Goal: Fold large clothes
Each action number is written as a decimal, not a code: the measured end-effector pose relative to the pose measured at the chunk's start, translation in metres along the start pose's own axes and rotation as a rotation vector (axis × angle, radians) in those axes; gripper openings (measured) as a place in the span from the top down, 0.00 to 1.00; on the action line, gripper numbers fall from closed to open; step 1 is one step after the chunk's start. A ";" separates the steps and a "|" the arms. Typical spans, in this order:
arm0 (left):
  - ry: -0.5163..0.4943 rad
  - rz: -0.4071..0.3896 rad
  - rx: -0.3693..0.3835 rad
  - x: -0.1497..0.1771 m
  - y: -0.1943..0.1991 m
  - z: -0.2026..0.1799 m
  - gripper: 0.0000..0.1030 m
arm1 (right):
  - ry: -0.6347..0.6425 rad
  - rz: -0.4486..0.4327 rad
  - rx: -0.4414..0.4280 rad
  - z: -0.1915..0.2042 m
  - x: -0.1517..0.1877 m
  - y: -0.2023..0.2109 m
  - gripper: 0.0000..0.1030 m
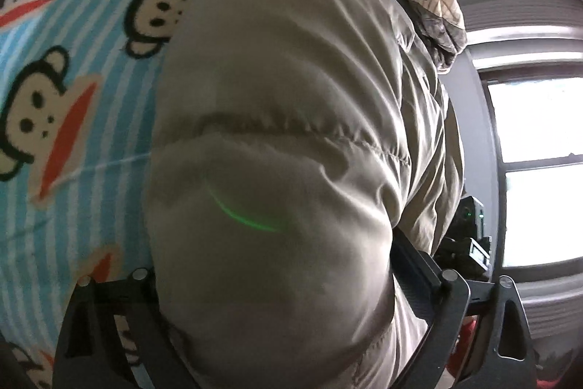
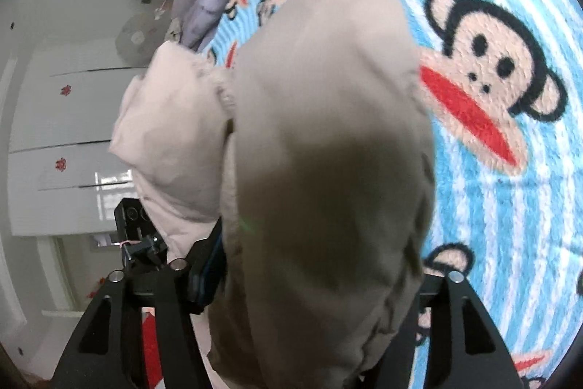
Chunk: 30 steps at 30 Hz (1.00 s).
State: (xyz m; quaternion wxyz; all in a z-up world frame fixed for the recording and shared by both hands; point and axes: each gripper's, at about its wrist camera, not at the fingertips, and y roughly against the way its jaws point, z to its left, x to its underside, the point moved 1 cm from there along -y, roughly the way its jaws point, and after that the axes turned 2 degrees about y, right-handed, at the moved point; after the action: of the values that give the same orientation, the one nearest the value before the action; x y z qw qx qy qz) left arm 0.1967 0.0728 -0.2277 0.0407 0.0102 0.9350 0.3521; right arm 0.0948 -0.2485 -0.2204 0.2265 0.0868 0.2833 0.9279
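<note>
Both grippers, left point(image 1: 277, 334) and right point(image 2: 313, 327), clamped on jacket point(image 1: 284, 104), lifted above blanket point(image 1: 73, 170). Mid-fold; next, lay over evenly.

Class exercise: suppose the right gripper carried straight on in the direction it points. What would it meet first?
The beige padded jacket, already bunched between the right gripper fingers and filling its forward view. Beyond that probably lies the monkey-print blanket, though depth is unclear.

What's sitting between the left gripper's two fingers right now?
A bulging padded section of the beige jacket fills the gap of the left gripper, hiding both fingertips; the left wrist view shows it.
</note>
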 end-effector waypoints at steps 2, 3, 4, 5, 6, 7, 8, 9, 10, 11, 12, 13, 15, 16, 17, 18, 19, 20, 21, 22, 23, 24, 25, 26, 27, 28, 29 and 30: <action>-0.012 -0.033 -0.062 0.010 0.007 -0.010 0.06 | -0.001 -0.006 0.027 0.003 0.004 0.004 0.33; -0.020 -0.051 -0.097 0.013 0.013 -0.013 0.06 | 0.004 -0.011 0.047 0.008 0.008 0.009 0.33; -0.030 -0.069 -0.134 0.016 0.023 -0.017 0.06 | 0.010 -0.014 0.065 0.012 0.010 0.013 0.33; -0.048 -0.095 -0.171 0.021 0.033 -0.026 0.06 | 0.018 -0.020 0.091 0.017 0.014 0.020 0.33; -0.071 -0.118 -0.195 0.027 0.044 -0.032 0.06 | 0.026 -0.027 0.109 0.021 0.017 0.026 0.33; -0.090 -0.134 -0.209 0.030 0.055 -0.033 0.08 | 0.042 -0.040 0.135 0.026 0.022 0.036 0.33; -0.112 -0.155 -0.226 0.034 0.069 -0.038 0.10 | 0.061 -0.054 0.162 0.030 0.029 0.046 0.33; -0.129 -0.177 -0.241 0.042 0.080 -0.044 0.10 | 0.085 -0.071 0.199 0.037 0.037 0.060 0.33; -0.142 -0.199 -0.250 0.050 0.091 -0.049 0.10 | 0.101 -0.083 0.225 0.041 0.044 0.068 0.33; -0.152 -0.210 -0.252 0.056 0.100 -0.052 0.10 | 0.116 -0.094 0.243 0.044 0.051 0.077 0.33; -0.162 -0.217 -0.257 0.064 0.106 -0.058 0.10 | 0.136 -0.108 0.262 0.049 0.060 0.085 0.38; -0.168 -0.220 -0.267 0.067 0.104 -0.070 0.10 | 0.161 -0.120 0.285 0.056 0.071 0.092 0.53; -0.196 -0.219 -0.307 0.084 0.104 -0.073 0.10 | 0.203 -0.125 0.314 0.066 0.093 0.099 0.65; -0.204 -0.215 -0.327 0.087 0.099 -0.078 0.10 | 0.220 -0.127 0.314 0.070 0.102 0.100 0.65; -0.211 -0.202 -0.343 0.093 0.095 -0.078 0.10 | 0.241 -0.126 0.317 0.076 0.110 0.100 0.66; -0.214 -0.183 -0.367 0.099 0.088 -0.076 0.10 | 0.279 -0.122 0.335 0.086 0.121 0.096 0.66; -0.215 -0.175 -0.385 0.102 0.083 -0.078 0.10 | 0.303 -0.123 0.349 0.092 0.126 0.094 0.66; -0.216 -0.170 -0.396 0.105 0.080 -0.077 0.10 | 0.329 -0.127 0.365 0.099 0.131 0.091 0.66; -0.213 -0.172 -0.398 0.106 0.077 -0.077 0.10 | 0.348 -0.132 0.381 0.107 0.129 0.086 0.65; -0.207 -0.178 -0.402 0.106 0.076 -0.075 0.10 | 0.359 -0.141 0.397 0.113 0.125 0.084 0.56; -0.193 -0.192 -0.415 0.105 0.076 -0.073 0.10 | 0.353 -0.144 0.401 0.115 0.121 0.085 0.45; -0.173 -0.207 -0.430 0.100 0.076 -0.072 0.10 | 0.334 -0.154 0.388 0.114 0.112 0.084 0.28; -0.154 -0.220 -0.433 0.096 0.077 -0.071 0.10 | 0.304 -0.174 0.354 0.113 0.100 0.082 0.28; -0.133 -0.235 -0.421 0.088 0.080 -0.072 0.10 | 0.270 -0.174 0.327 0.111 0.088 0.077 0.28; -0.122 -0.254 -0.406 0.080 0.083 -0.075 0.10 | 0.249 -0.168 0.319 0.111 0.076 0.067 0.33; -0.126 -0.275 -0.403 0.071 0.086 -0.082 0.10 | 0.223 -0.152 0.330 0.108 0.068 0.058 0.45; -0.140 -0.292 -0.403 0.063 0.087 -0.089 0.10 | 0.203 -0.135 0.361 0.104 0.063 0.050 0.54; -0.163 -0.303 -0.395 0.055 0.086 -0.099 0.10 | 0.175 -0.111 0.399 0.097 0.059 0.041 0.68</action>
State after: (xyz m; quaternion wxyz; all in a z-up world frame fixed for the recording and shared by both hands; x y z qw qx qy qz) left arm 0.1328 0.0754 -0.1006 0.1693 -0.1098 0.8325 0.5159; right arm 0.0552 -0.2039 -0.1151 0.2303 0.0334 0.4843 0.8434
